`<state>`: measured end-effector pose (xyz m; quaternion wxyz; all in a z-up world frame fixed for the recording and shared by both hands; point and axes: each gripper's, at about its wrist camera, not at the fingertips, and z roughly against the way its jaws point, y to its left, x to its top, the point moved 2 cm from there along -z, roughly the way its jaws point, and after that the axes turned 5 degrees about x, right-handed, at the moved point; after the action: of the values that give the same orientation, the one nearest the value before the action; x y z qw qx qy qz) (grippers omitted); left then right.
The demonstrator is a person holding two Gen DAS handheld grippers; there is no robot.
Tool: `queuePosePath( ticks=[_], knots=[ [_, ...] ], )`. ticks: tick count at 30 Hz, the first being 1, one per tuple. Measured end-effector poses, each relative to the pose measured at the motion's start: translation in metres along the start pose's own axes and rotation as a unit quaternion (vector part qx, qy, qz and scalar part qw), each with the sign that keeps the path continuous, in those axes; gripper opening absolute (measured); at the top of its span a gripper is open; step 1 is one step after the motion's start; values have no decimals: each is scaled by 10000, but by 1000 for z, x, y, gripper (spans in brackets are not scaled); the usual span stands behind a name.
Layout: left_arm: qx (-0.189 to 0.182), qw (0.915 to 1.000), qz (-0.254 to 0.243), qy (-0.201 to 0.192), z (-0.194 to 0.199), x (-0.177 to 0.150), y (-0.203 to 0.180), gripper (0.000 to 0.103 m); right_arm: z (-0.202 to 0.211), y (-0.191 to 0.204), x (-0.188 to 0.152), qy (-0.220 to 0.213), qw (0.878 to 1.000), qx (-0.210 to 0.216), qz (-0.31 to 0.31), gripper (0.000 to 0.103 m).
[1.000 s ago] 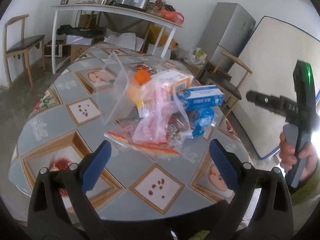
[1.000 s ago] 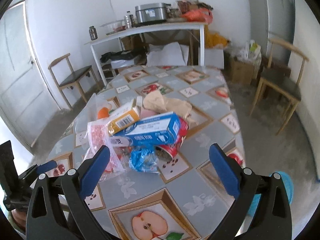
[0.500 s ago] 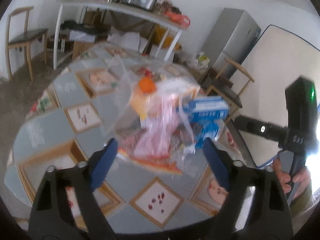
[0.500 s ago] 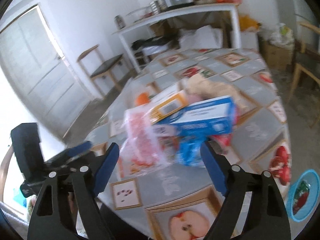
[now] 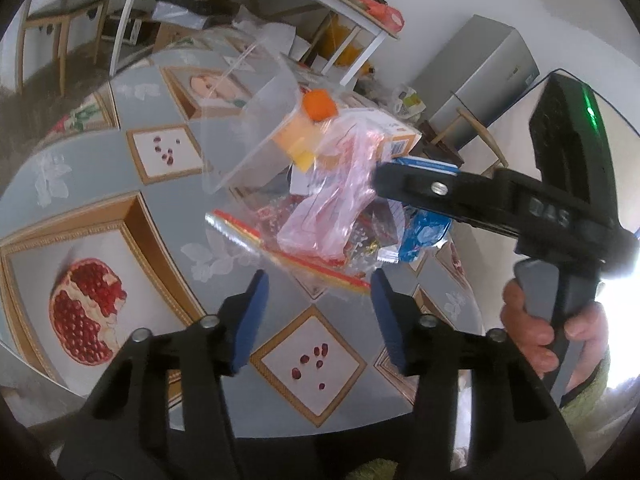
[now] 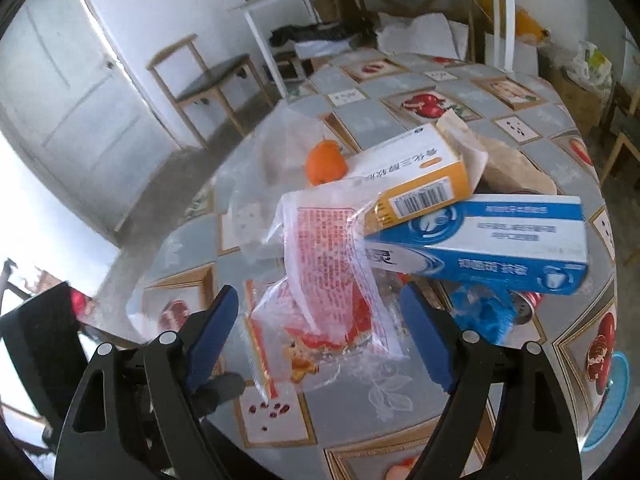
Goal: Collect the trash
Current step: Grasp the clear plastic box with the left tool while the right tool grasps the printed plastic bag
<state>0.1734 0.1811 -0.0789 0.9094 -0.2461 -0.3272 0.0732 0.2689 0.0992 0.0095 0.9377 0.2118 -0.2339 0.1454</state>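
The trash sits in one loose heap near the middle of the desk (image 5: 100,184), on its fruit-print cloth. On top, a pink printed plastic bag (image 6: 324,248) drapes over a red snack wrapper (image 6: 316,328); behind them lie an orange-and-white carton (image 6: 416,172) and a blue toothpaste box (image 6: 500,240), with a crumpled blue wrapper (image 6: 484,312) and a red can, barely showing, tucked under the box. A clear plastic bag (image 5: 256,120) stands open at the far left of the heap, an orange cap (image 5: 319,105) just beside it.

The films look featherlight, limp and slippery — best pinched at a bunched fold, not a flat face. The cartons look stiff and probably empty; take them across their narrow sides.

The left gripper (image 5: 318,308) hangs just short of the wrapper's near edge, its fingers closing with nothing between them. The right gripper (image 6: 320,332) hovers over the pink bag, fingers apart, not pressing it.

A blue bin (image 6: 612,400) on the floor at far right — its contents can't be made out
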Motion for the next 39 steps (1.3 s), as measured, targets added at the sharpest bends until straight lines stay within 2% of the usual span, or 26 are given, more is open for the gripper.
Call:
queuePosePath(
  ticks=[5,8,10,12,15,20,26,30,33,39],
  knots=[
    [-188,9998,82,60,-2,-5,4,36,-19,8,5,76,9994,-343,-16,81],
    [-271,9996,104,59,-1,-6,5,35,-26,11,8,45,9989,-465,-64,81],
    [-312,9994,109,49,2,-6,6,35,-28,11,8,47,9987,-509,-79,73],
    [-343,9994,104,35,4,-7,6,35,-31,9,7,110,9986,-499,-164,56],
    [-386,9992,130,20,7,-6,7,35,-32,3,4,151,9986,-384,-319,40],
    [-402,9990,197,-69,14,0,10,35,-22,-1,1,61,9988,-235,-426,29],
    [-210,9986,239,-423,26,28,19,35,-6,-7,-4,-46,9989,-31,-466,22],
    [-159,9976,197,-643,25,59,20,40,6,-10,-8,-142,9986,113,-487,20],
    [-100,9978,-22,-648,14,76,14,41,15,-11,-10,-200,9982,247,-510,20],
    [340,9941,-890,-511,-14,90,-5,42,38,-13,-16,-392,9967,513,-493,20]
  ],
)
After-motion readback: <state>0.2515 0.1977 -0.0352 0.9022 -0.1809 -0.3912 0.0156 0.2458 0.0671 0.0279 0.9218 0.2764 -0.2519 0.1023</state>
